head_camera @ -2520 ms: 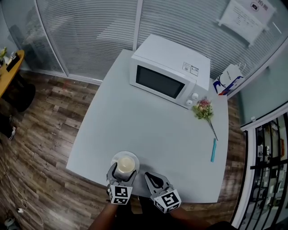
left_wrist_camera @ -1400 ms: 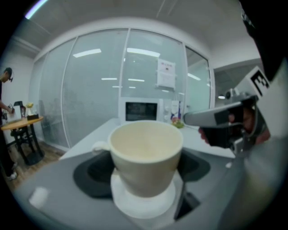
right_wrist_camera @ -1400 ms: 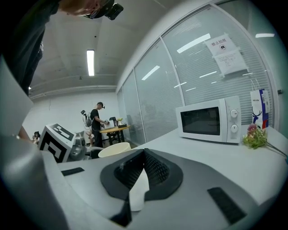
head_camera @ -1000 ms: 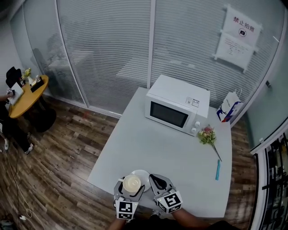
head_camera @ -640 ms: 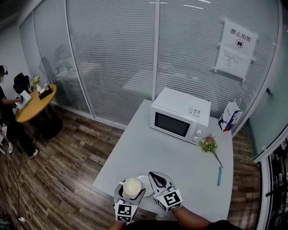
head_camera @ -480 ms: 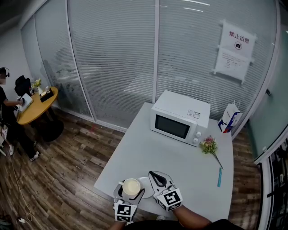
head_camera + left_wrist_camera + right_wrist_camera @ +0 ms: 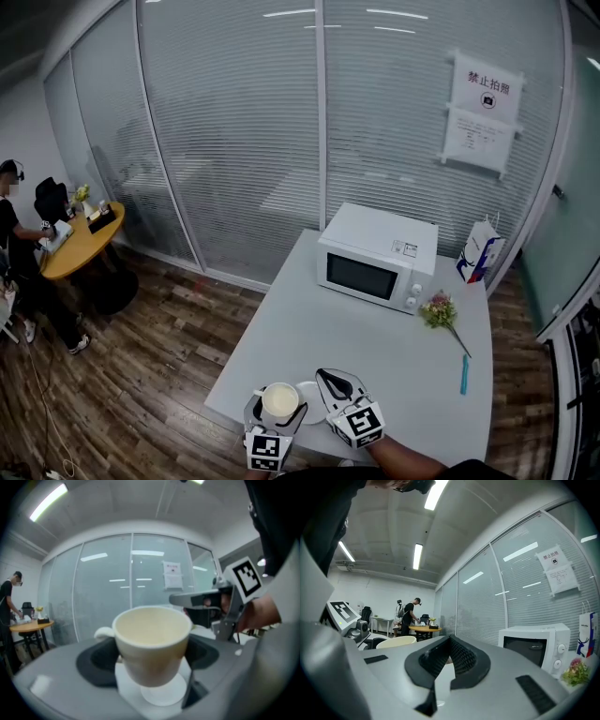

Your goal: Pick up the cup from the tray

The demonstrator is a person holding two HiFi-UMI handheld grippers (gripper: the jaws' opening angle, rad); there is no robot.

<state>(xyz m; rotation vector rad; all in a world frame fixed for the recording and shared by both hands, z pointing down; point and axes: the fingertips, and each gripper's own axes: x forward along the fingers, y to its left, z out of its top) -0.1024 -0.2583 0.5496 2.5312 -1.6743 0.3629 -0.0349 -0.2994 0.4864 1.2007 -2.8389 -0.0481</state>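
Glass-walled office, slatted blinds behind the panes, wood-plank floor below. Looks down on a white bench with a white microwave at its far end, door shut, and a blue-and-white paper bag to the right of it, near the glass. Finds a small bunch of flowers just in front of the microwave's right corner and a blue pen lying nearer, by the bench's right edge. Shows a printed notice stuck on the glass above. Takes in, far to the left, a round wooden table with a person in black standing at it.

Grips the cup in the left tongs at the near edge of the bench: jaws clamped on either side of the cream body, mouth up, upright, handle to the left in the left gripper view. Looks empty inside. Has the round white tray under the cup and a little to its right; cannot tell whether the cup's foot touches it. Holds the right tongs just beside the cup on its right, jaws pressed together with nothing between them, tip towards the microwave, over the tray's right rim.
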